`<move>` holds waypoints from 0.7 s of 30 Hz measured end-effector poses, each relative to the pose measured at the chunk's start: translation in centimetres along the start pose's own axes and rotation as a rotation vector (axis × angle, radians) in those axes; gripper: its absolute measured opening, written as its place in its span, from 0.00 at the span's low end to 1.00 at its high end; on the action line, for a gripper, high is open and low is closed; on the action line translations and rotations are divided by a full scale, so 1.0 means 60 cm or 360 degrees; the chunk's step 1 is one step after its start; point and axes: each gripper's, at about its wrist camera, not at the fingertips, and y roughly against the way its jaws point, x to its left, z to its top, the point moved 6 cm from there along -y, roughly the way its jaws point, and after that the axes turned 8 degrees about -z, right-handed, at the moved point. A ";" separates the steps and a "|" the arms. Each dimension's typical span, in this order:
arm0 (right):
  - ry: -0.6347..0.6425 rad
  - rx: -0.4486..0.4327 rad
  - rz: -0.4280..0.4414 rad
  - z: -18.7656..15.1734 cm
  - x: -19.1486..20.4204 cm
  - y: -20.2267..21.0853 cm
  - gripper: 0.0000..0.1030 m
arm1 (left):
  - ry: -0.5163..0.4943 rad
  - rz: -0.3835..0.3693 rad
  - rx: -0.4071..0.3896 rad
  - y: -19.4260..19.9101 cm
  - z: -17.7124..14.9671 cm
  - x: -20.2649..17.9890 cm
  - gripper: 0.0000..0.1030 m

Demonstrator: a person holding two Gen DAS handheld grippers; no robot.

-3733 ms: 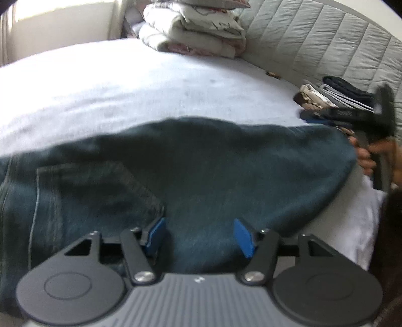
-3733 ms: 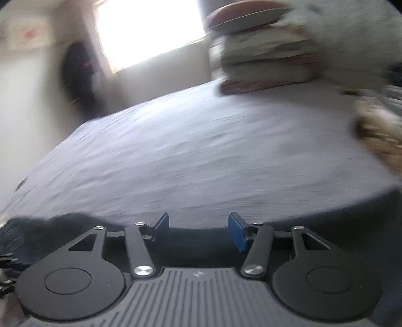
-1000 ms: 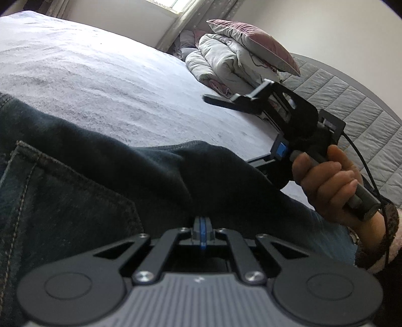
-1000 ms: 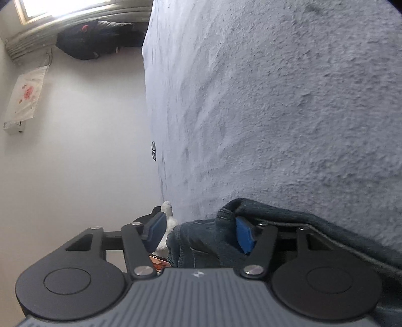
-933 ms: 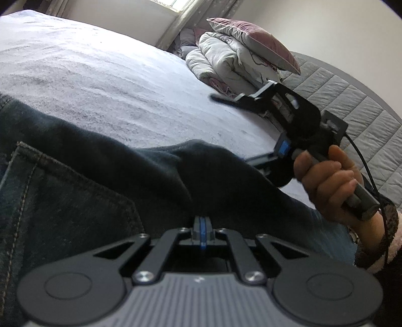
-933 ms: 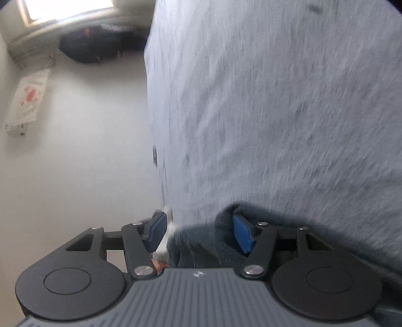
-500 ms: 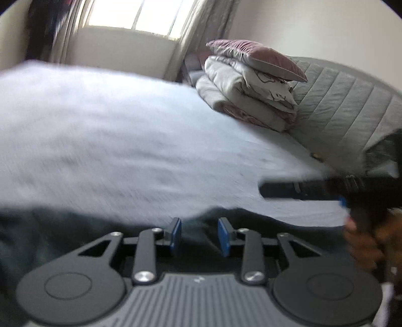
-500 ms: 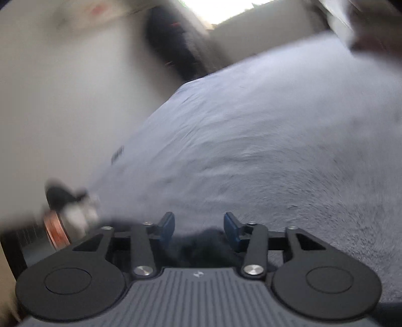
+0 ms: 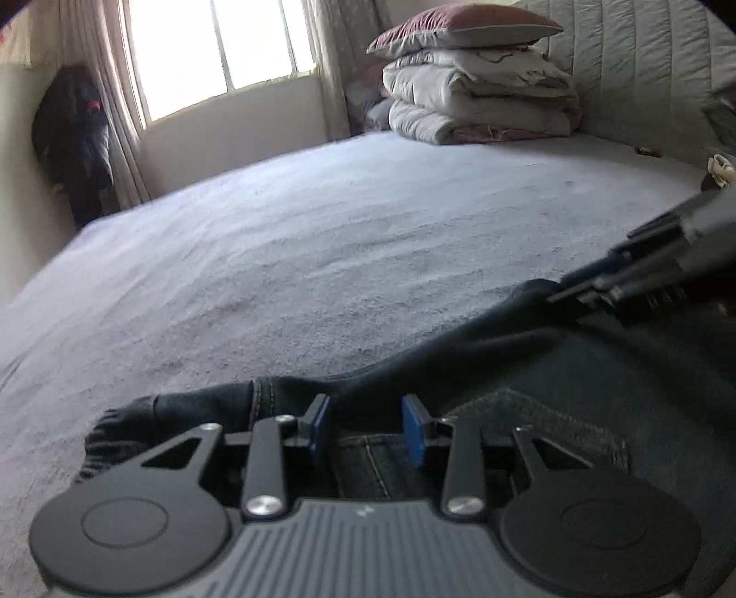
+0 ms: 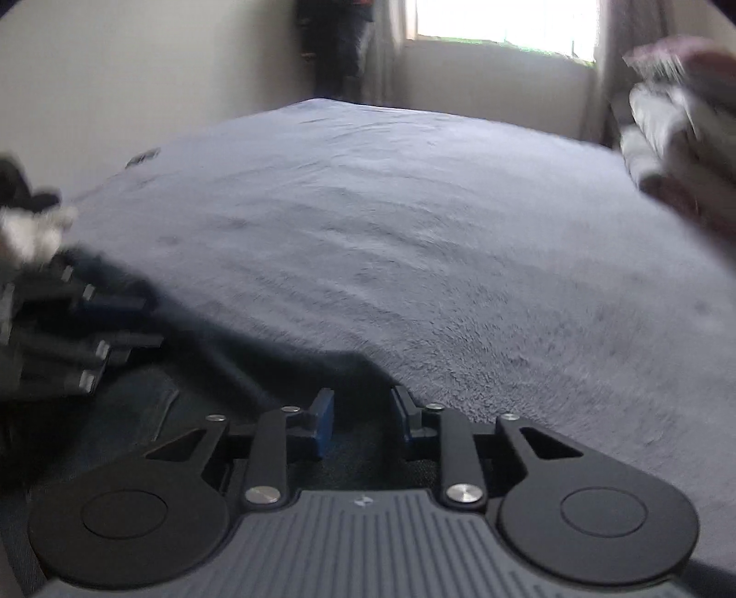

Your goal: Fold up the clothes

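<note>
Lying on the bed (image 9: 349,257), dark jeans (image 9: 575,368) spreading under both tongs. Left tongs (image 9: 365,430) gaping partly over the waistband; right tongs (image 10: 361,421) just closing narrower, gripping nothing.

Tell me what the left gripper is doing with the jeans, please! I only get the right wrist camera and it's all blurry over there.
Observer: The left gripper has just been opening; the jeans lie between its jaws, not pinched.
Operator: Which bit of the jeans?
Observer: A stitched seam runs between the jaws, with a back pocket just to its right.
Operator: What's the blurry pile near the window?
Observer: Folded quilts with a pink pillow on top, against a padded headboard.
</note>
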 end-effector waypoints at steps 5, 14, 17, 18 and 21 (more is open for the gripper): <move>-0.0039 -0.0023 -0.0007 0.002 0.009 0.024 0.31 | -0.0016 0.0018 -0.0001 0.013 0.013 -0.005 0.35; 0.0023 -0.0026 -0.0079 -0.063 0.027 0.077 0.54 | -0.0148 -0.0178 -0.0056 0.012 0.053 -0.083 0.59; 0.0014 -0.0039 -0.0084 -0.092 0.015 0.095 0.61 | -0.0195 -0.0132 -0.0005 -0.010 0.033 -0.095 0.61; 0.0017 -0.0052 -0.0082 -0.102 0.009 0.104 0.63 | -0.0200 -0.0125 -0.0031 -0.010 0.026 -0.097 0.61; 0.0036 -0.0131 -0.0046 -0.144 -0.011 0.143 0.64 | -0.0114 -0.0156 -0.0112 0.003 0.010 -0.088 0.63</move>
